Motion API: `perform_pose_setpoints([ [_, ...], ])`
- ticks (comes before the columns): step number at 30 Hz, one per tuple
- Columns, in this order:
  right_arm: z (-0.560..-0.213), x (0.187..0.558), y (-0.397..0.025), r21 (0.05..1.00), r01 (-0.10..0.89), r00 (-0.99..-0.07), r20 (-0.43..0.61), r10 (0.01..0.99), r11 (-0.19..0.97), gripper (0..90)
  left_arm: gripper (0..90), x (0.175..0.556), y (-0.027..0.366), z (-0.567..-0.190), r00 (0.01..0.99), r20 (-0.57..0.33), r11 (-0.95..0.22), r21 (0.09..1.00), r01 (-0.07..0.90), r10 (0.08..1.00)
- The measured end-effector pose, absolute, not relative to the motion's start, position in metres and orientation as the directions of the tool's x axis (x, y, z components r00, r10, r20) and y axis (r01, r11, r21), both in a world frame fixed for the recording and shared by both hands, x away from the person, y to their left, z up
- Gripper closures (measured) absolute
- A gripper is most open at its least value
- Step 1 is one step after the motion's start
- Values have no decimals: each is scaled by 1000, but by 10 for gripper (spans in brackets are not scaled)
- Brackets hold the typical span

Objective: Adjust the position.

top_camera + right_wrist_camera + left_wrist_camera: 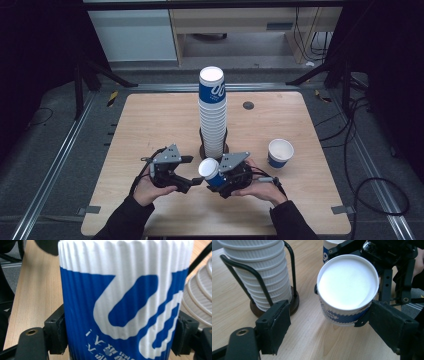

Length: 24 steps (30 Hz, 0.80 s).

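Held cup: a blue-and-white ribbed paper cup (pixel 212 172) sits between the right gripper (pixel 227 176) fingers (pixel 56 336), which press on both of its sides; it is up off the surface (pixel 150 125) and tilted, mouth turned toward the left gripper (pixel 192 181).
Left fingers: spread apart with nothing gripped; in the left gripper view one finger (pixel 392 325) is at the cup's wall just under the rim, while the other (pixel 274 326) stands well clear on the stack side.
Stack: a tall column of nested cups (pixel 212 112) in a black wire holder (pixel 262 286), just beyond both sets of fingers.
Loose cup: a second cup (pixel 280 152) stands upright, out past the right fingers.
Risk, crushing: the wall is thin paper; a harder squeeze from either side could probably oval the rim or crease it.
Risk, slip: if the right fingers let go before the left ones close, the tilted cup would likely drop and roll.
Risk, stack: the column is tall and close; a swing of the left finger nearest it could knock it over.
Risk, uneven grip: closing the left fingers from here may push the cup sideways, since one touches first.
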State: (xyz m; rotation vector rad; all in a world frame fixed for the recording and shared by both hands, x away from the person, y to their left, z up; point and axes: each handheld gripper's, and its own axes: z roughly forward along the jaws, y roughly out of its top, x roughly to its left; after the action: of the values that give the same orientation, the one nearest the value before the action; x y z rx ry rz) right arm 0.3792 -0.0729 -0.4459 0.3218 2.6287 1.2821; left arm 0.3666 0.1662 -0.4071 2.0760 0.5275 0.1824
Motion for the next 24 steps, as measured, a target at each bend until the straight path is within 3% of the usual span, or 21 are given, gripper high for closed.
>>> perform_pose_setpoints([
  [24,-454,374,-49,775,43,-971,-115,209,630,208,210,362,148,-415,915,-87,-508,809,296,395],
])
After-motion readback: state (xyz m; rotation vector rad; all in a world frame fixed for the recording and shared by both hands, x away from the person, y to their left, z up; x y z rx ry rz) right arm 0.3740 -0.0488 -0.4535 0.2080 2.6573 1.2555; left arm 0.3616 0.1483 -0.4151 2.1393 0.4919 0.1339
